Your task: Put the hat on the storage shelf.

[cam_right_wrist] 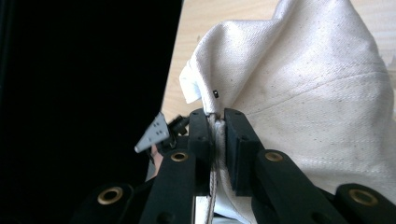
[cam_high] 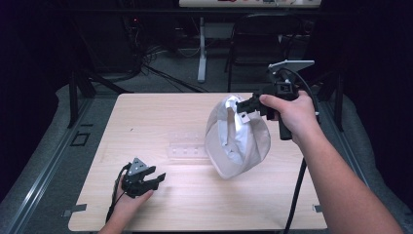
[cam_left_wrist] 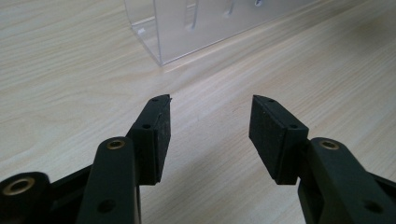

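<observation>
Above the bench's (cam_high: 146, 122) right half, right tongs (cam_high: 242, 105) are clamped on a white cloth cap's (cam_high: 238, 139) edge, cap hanging w/ interior partly hidden. Near front-left corner, left tongs (cam_high: 157, 178) sit spread apart, nothing btwn them. Clear plastic holder (cam_high: 187, 146) at bench center, hard to make out.

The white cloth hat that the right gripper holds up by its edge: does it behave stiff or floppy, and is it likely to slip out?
The hat probably is soft: it hangs folded and creased below the right gripper. It seems light, since a pinch on one edge carries it above the table. Slipping looks unlikely; the jaws are shut on a stitched seam of coarse fabric.
</observation>
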`<action>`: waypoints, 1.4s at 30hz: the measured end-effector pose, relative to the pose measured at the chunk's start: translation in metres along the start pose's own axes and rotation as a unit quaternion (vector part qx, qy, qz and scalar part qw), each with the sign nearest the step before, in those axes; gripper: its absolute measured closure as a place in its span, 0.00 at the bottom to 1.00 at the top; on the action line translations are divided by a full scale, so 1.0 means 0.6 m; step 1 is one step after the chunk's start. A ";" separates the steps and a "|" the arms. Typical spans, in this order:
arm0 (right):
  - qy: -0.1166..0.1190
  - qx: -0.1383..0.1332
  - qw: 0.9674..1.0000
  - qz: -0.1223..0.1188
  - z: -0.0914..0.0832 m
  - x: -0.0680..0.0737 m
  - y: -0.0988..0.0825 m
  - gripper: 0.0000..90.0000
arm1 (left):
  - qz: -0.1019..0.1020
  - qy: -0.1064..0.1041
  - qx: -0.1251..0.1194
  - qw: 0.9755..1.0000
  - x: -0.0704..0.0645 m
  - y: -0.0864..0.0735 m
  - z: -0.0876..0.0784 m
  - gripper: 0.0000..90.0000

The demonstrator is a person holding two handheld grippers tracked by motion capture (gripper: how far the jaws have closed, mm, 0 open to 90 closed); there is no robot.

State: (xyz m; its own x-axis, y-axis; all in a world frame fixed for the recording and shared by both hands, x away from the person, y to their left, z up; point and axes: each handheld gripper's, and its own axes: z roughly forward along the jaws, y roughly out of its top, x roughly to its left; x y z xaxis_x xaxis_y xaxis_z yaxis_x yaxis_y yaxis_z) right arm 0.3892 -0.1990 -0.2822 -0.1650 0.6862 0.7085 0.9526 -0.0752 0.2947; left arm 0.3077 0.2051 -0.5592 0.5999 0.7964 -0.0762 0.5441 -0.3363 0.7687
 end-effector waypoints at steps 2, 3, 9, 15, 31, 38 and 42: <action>0.001 -0.003 1.000 0.004 -0.003 0.000 0.006 0.91 | 0.006 -0.004 0.006 1.000 -0.001 0.001 0.000 0.55; 0.004 -0.007 1.000 0.009 -0.003 -0.001 0.009 0.91 | 0.004 -0.002 0.001 1.000 -0.003 0.001 0.002 0.55; 0.003 -0.026 0.999 0.021 -0.002 -0.003 0.028 0.91 | 0.012 -0.007 0.001 1.000 -0.010 0.003 0.005 0.55; 0.008 -0.047 0.998 0.029 -0.001 -0.001 0.045 0.91 | 0.012 -0.014 -0.010 1.000 -0.022 0.012 0.009 0.56; 0.009 -0.081 0.995 0.057 0.022 -0.004 0.078 0.91 | 0.071 -0.047 -0.064 0.994 -0.106 0.108 0.037 0.55; 0.007 -0.085 0.994 0.064 0.044 -0.009 0.080 0.91 | 0.093 -0.054 -0.070 0.992 -0.145 0.150 0.064 0.55; 0.008 -0.087 0.994 0.069 0.052 -0.012 0.081 0.91 | 0.100 -0.054 -0.069 0.991 -0.157 0.164 0.075 0.55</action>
State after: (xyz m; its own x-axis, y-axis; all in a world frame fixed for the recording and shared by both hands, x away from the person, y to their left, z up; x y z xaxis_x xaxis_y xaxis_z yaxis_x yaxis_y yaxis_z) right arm 0.4447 -0.1849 -0.2932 -0.0415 0.6492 0.7594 0.9080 -0.2927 0.2999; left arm 0.3313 0.0743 -0.5050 0.7516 0.6592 0.0244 0.3267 -0.4041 0.8544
